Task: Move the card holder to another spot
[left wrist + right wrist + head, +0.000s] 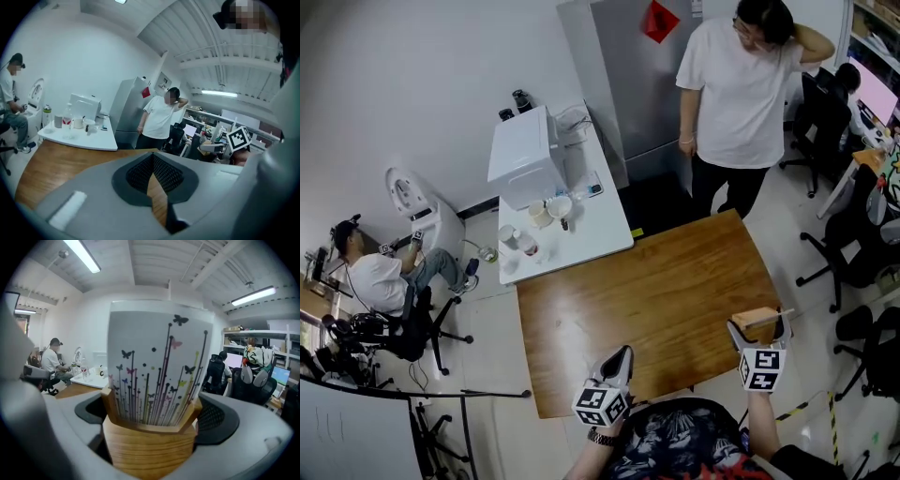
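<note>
There are two hand-held grippers, one card holder, and one card standing in it. There are two desks, a brown wooden desk (656, 300) and a white desk (600, 234) touching its far left corner.

The person holding the tools reaches both arms forward, side by side. The left arm has a watch (600, 438) on the wrist. The left hand-held gripper (621, 356) points ahead over the near edge of the brown desk. Its jaws are pressed together at the tips and nothing is between them.

The right hand-held gripper (758, 330) is out to the right, at the near right corner of the brown desk. Its jaws squeeze the card holder (150, 446) from both sides. The card holder is a chunky wooden block, and it sits upright right between the jaws. The card (157, 366) stands straight up in the block. It is white with thin lines and little butterflies on it. I cannot tell if the block touches the desk.

On the white desk sit a white box (523, 155) and a few cups (540, 214). One person in a white shirt (736, 94) stands past the far end of the brown desk, next to a grey fridge (628, 84). Another person (380, 281) sits on a chair far off to the left.
</note>
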`<control>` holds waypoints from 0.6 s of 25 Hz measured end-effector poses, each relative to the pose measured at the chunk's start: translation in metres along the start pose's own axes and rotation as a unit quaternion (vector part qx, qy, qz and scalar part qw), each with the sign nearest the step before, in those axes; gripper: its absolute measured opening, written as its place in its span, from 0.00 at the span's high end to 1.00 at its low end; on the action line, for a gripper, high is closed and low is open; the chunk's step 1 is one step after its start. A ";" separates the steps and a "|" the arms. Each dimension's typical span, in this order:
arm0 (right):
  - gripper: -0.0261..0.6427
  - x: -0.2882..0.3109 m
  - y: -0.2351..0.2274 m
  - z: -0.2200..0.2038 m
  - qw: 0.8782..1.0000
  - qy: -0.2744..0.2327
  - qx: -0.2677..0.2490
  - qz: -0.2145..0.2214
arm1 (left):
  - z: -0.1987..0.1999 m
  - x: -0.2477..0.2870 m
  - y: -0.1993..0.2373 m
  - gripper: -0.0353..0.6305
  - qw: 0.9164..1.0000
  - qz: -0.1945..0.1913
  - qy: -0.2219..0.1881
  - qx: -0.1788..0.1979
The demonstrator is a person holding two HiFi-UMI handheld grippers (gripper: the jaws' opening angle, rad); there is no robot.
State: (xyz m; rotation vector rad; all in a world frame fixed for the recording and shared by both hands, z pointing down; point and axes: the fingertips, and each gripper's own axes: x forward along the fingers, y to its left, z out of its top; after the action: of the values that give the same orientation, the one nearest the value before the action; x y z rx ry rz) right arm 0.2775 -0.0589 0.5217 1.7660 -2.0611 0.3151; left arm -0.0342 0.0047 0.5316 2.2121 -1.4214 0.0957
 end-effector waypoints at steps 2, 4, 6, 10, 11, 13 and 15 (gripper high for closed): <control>0.13 -0.002 0.009 0.008 1.000 -0.015 0.004 0.011 | 0.005 0.000 -0.001 0.95 1.000 -0.009 -0.002 0.012; 0.13 -0.002 0.016 0.009 0.999 -0.021 0.017 0.021 | 0.011 -0.001 -0.009 0.95 0.999 -0.040 -0.015 0.000; 0.13 -0.003 0.021 0.008 0.999 -0.019 0.018 0.028 | 0.017 -0.006 -0.018 0.95 0.997 -0.066 -0.035 -0.011; 0.13 -0.003 0.038 0.015 0.999 -0.018 0.009 0.048 | 0.027 -0.019 -0.017 0.95 0.995 -0.067 -0.072 -0.017; 0.13 -0.003 0.042 0.018 0.998 -0.019 0.006 0.051 | 0.028 -0.021 -0.014 0.95 0.995 -0.062 -0.073 -0.014; 0.13 -0.002 0.050 0.029 0.998 -0.022 0.004 0.061 | 0.030 -0.027 -0.006 0.95 0.997 -0.046 -0.069 -0.007; 0.13 0.002 0.055 0.043 0.997 -0.030 0.001 0.074 | 0.034 -0.032 0.001 0.95 0.997 -0.029 -0.070 -0.007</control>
State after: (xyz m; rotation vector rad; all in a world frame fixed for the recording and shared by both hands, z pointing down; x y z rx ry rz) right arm 0.2164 -0.0689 0.4893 1.6460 -2.2399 0.3095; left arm -0.0567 0.0153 0.4925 2.2852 -1.4236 -0.0910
